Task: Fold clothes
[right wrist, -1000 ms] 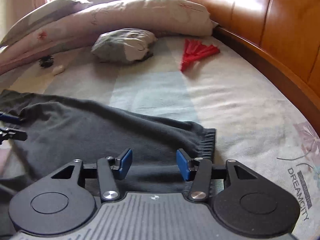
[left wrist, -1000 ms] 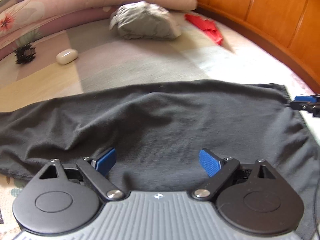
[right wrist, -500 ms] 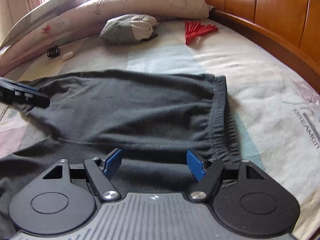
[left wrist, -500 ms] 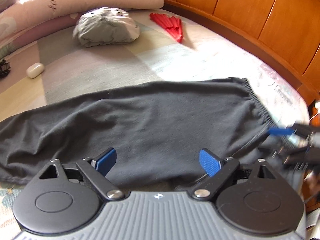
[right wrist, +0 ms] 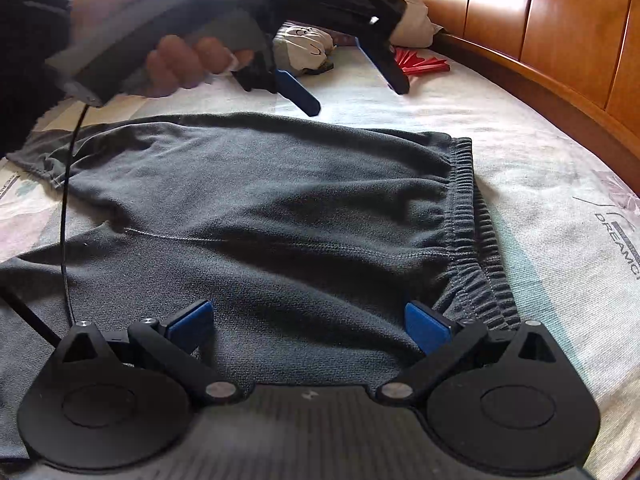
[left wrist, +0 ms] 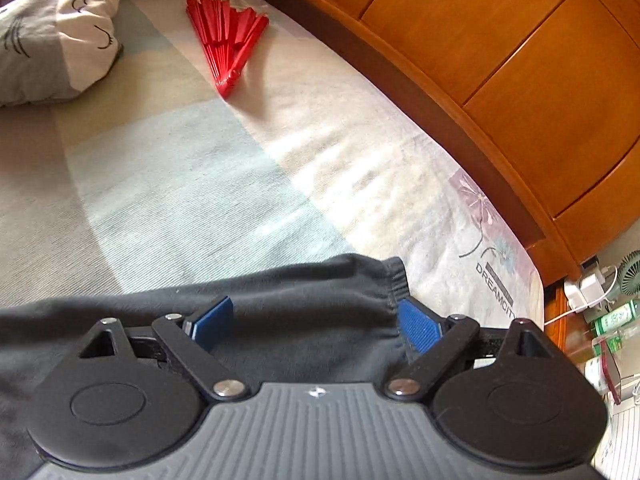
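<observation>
dark trousers [right wrist: 260, 208] spread on bed [left wrist: 208, 184]; left tongs [left wrist: 316, 324] and right tongs [right wrist: 310, 326] held wide, empty, at waistband [right wrist: 468, 200]; waistband grip judged next.

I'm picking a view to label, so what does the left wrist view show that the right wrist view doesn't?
Only the left wrist view shows the floor clutter beside the bed: a small green fan and a white charger. Only the right wrist view shows the hand holding the open left gripper above the dark trousers, plus their full spread. Both show the trousers' elastic waistband, the red folding fan, the grey cushion and the wooden headboard.
</observation>
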`<state>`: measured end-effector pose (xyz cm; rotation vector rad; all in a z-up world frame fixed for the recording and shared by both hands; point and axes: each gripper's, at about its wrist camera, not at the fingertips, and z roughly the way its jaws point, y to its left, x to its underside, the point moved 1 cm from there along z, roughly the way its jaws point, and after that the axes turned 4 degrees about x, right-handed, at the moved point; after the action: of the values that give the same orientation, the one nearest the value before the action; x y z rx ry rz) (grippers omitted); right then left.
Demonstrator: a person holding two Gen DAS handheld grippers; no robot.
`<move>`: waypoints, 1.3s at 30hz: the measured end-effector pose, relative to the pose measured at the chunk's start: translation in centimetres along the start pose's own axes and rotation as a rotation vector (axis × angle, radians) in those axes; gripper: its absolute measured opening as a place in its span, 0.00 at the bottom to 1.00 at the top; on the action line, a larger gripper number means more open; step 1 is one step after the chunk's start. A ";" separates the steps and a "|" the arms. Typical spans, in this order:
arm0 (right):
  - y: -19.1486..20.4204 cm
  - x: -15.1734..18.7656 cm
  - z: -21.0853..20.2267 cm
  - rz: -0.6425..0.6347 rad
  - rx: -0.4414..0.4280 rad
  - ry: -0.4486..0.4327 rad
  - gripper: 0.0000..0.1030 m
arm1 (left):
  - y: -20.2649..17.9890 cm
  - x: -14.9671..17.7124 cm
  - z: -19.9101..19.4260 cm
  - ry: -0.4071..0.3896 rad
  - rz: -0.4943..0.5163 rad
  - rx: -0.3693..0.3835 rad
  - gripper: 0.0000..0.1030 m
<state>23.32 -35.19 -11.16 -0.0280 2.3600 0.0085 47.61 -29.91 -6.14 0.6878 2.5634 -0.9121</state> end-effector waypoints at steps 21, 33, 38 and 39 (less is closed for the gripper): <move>-0.7 0.0 0.0 0.024 -0.045 -0.021 1.00 | -2.1 -0.1 1.9 0.006 0.041 -0.051 0.88; -0.5 -0.2 0.2 0.005 -0.027 -0.008 1.00 | 0.9 -0.8 3.4 -0.026 0.014 -0.178 0.89; -0.2 -0.3 0.3 -0.024 -0.015 -0.002 1.00 | -0.1 0.1 -0.3 -0.036 0.034 -0.154 0.89; -0.3 -0.3 0.3 -0.023 -0.015 0.000 1.00 | -0.2 0.6 -1.4 -0.033 0.048 -0.147 0.89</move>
<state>23.74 -35.45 -11.12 -0.0621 2.3593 0.0151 46.75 -28.93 -5.28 0.6822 2.5430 -0.7056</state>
